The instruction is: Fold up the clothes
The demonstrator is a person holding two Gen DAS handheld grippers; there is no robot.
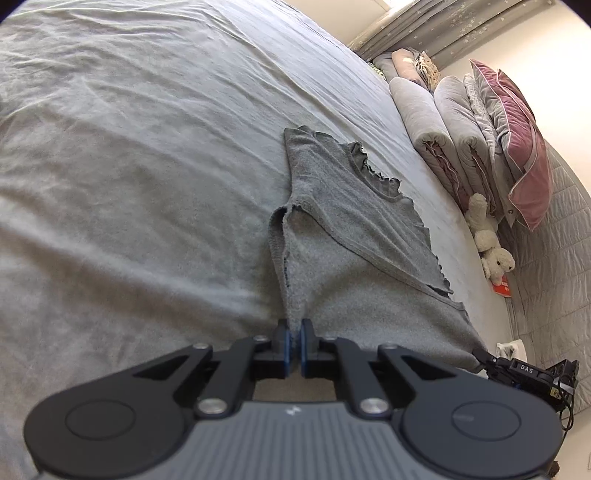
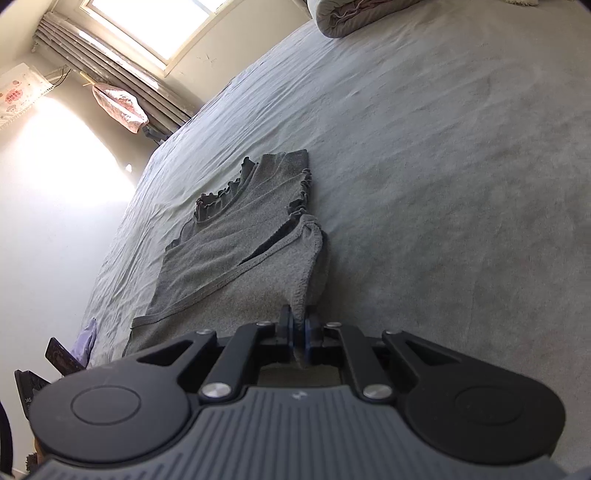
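Grey garment (image 1: 343,236); two grippers pinching.

A wrinkled grey bedsheet (image 1: 129,166) covers the bed; rolled grey quilts (image 1: 443,122) lie in a row along its far edge; a pink pillow (image 1: 517,140) leans against them; a white stuffed toy (image 1: 487,240) lies just beside the quilts; grey curtains (image 2: 122,77) hang under a bright window (image 2: 166,26); a pink plastic-wrapped bundle (image 2: 120,107) hangs near the curtains.
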